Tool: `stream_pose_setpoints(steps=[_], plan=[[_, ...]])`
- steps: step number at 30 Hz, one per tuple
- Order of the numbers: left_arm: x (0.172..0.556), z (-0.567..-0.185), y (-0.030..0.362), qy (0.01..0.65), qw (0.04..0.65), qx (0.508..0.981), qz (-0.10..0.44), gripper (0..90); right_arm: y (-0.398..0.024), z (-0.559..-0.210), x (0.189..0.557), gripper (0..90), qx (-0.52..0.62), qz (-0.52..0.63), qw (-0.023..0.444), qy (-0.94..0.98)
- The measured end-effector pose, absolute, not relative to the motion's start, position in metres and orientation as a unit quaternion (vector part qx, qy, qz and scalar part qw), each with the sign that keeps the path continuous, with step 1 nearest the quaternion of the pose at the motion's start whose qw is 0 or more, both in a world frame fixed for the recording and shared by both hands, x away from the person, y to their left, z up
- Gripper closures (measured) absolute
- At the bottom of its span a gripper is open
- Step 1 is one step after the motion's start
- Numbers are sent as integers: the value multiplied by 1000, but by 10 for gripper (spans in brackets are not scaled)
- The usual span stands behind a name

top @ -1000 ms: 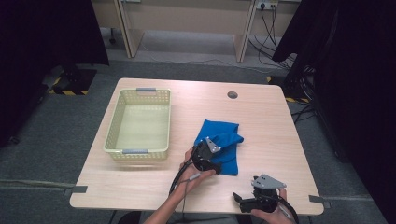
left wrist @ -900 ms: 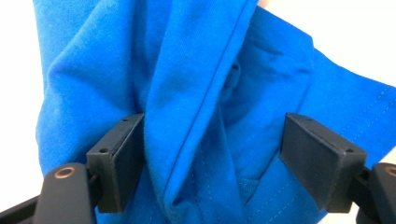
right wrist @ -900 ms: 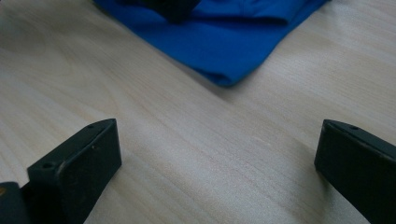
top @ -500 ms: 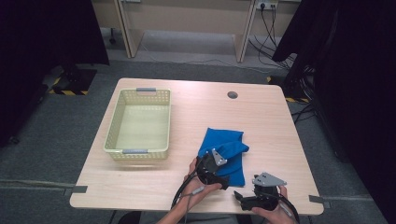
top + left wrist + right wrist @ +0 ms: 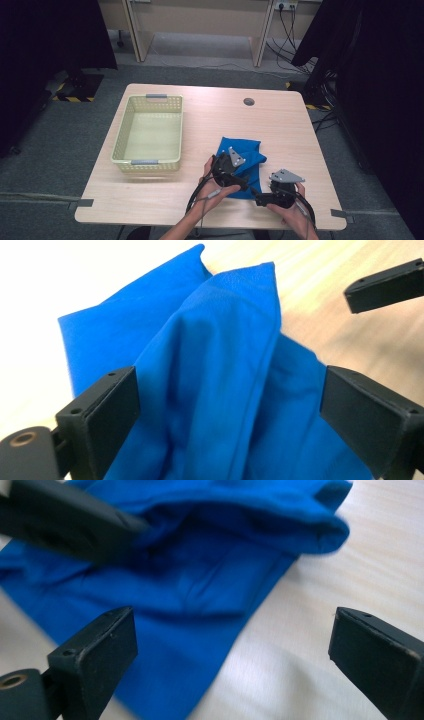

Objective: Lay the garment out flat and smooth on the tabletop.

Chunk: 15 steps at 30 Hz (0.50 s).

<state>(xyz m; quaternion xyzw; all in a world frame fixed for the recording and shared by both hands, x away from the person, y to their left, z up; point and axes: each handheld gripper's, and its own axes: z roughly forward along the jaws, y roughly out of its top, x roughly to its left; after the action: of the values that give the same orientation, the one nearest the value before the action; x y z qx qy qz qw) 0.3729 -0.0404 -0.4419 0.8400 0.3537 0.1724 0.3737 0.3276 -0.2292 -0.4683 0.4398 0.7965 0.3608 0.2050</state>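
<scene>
A blue cloth (image 5: 252, 150) lies rumpled on the wooden table (image 5: 210, 110), near its front right part. My left gripper (image 5: 243, 181) hovers over the cloth's near half. In the left gripper view a raised fold of cloth (image 5: 200, 355) runs between the jaws of this gripper (image 5: 230, 390); they have just been opening and stand apart from it. My right gripper (image 5: 261, 201) sits by the cloth's near right edge, pointing left. Its jaws (image 5: 234, 625) have just been closing slightly but remain wide, with the cloth's edge (image 5: 200, 580) and bare table below them.
A pale yellow plastic basket (image 5: 147, 162) with nothing in it stands on the table's left half. A round cable hole (image 5: 248, 101) is near the far edge. Cables trail from both grippers over the front edge. Dark curtains hang at both sides.
The cloth has slid a little toward the person and bunched into a fold. The left gripper dipped toward the front edge, then lifted. The right gripper has moved slightly up and toward the cloth.
</scene>
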Motion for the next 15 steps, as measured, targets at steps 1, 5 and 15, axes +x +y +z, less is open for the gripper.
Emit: stream_pose_setpoints(steps=[1, 5, 15], plan=[[376, -443, -44, 353, 368, 842, 176, 81, -227, -468, 331, 58, 441, 360, 206, 796], [387, -453, -55, 362, 359, 840, 187, 95, -219, -472, 343, 61, 445, 348, 198, 801], [395, -458, -27, 347, 360, 831, 246, 565, -221, -480, 346, 56, 464, 326, 187, 802]])
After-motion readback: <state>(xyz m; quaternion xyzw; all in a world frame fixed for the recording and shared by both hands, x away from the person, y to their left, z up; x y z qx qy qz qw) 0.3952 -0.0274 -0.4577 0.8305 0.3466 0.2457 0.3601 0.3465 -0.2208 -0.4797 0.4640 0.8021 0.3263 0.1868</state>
